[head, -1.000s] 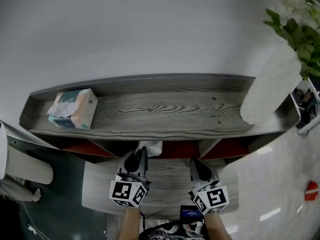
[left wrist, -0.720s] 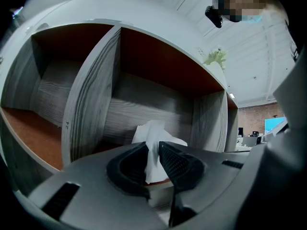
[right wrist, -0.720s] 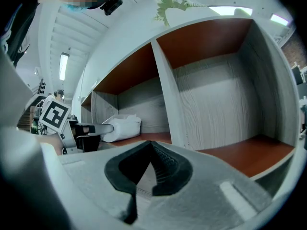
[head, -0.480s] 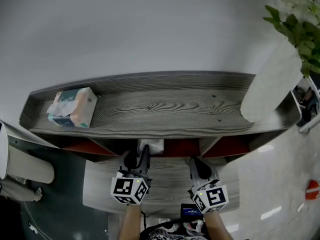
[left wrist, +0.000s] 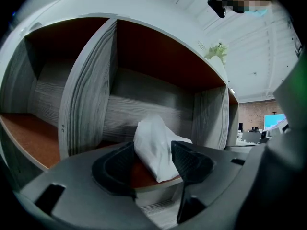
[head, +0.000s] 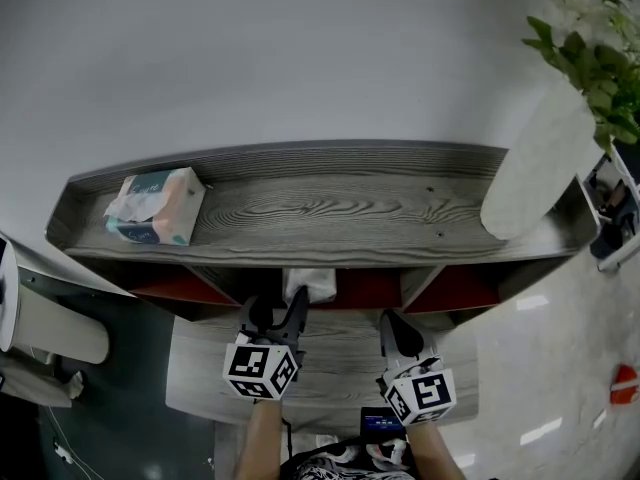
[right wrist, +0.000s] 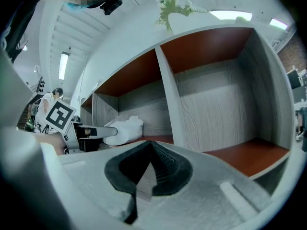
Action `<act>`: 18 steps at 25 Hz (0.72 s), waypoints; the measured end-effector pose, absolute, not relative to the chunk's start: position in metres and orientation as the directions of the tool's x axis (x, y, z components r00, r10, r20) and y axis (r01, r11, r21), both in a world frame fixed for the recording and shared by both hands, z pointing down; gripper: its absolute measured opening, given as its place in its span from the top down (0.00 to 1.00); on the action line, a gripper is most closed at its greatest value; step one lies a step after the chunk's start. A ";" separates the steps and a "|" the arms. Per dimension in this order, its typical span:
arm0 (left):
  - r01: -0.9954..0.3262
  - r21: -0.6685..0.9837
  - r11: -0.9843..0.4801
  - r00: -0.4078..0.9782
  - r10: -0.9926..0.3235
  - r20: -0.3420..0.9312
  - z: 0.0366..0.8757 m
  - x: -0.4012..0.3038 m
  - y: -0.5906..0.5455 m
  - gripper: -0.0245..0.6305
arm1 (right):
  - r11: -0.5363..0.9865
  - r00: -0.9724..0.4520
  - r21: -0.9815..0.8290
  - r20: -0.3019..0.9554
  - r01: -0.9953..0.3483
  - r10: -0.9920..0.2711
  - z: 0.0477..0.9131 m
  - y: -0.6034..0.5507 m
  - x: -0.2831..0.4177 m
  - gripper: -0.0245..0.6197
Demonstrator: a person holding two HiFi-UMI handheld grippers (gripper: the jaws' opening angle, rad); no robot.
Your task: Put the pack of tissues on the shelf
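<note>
A white pack of tissues (left wrist: 156, 147) lies on the red-brown floor of the middle compartment of the grey wooden shelf unit (head: 330, 218). In the head view the pack (head: 310, 283) peeks out under the top board. My left gripper (left wrist: 153, 162) points into that compartment. Its jaws have just been opening and now stand apart, with the pack loose between the pads. My right gripper (right wrist: 151, 169) hovers shut and empty before the right-hand compartment. From the right gripper view I see the left gripper (right wrist: 91, 133) beside the pack (right wrist: 123, 130).
A second, teal-and-peach tissue pack (head: 155, 205) rests on the unit's top board at the left. A white vase (head: 540, 173) with green leaves stands at the right end. Upright dividers (left wrist: 88, 85) wall the compartments. A low grey bench (head: 335, 368) runs under my grippers.
The left gripper's jaws have spread apart and let go of the white pack, which now rests in the middle compartment. Neither hand has shifted noticeably.
</note>
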State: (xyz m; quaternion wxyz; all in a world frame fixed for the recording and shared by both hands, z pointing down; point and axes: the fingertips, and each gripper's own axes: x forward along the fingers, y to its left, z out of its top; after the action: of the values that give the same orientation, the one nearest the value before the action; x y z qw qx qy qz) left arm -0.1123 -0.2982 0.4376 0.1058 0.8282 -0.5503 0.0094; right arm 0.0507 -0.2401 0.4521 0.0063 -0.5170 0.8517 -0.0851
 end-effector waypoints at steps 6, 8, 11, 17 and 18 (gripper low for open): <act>-0.912 0.164 -0.375 0.396 -0.910 0.122 0.434 -0.113 -0.288 0.60 | 0.436 -0.453 -0.159 0.087 -0.886 -0.887 0.452 -0.232 0.049 0.95; -0.912 0.167 -0.375 0.396 -0.910 0.119 0.434 -0.114 -0.282 0.59 | 0.442 -0.457 -0.155 0.086 -0.884 -0.885 0.451 -0.228 0.047 0.95; -0.916 0.158 -0.369 0.387 -0.916 0.105 0.432 -0.118 -0.271 0.59 | 0.443 -0.460 -0.166 0.084 -0.881 -0.884 0.448 -0.221 0.044 0.95; -0.905 0.194 -0.378 0.401 -0.911 0.099 0.436 -0.124 -0.247 0.59 | 0.454 -0.469 -0.151 0.086 -0.878 -0.879 0.446 -0.200 0.035 0.95; -0.902 0.201 -0.382 0.407 -0.909 0.096 0.437 -0.124 -0.243 0.59 | 0.453 -0.468 -0.148 0.087 -0.879 -0.879 0.446 -0.196 0.034 0.95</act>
State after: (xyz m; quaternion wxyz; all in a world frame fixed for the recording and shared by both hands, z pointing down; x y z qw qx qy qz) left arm -0.1237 -0.2425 0.4366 0.1112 0.8312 -0.5445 -0.0150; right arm 0.0344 -0.1965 0.4456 0.0012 -0.5157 0.8524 -0.0862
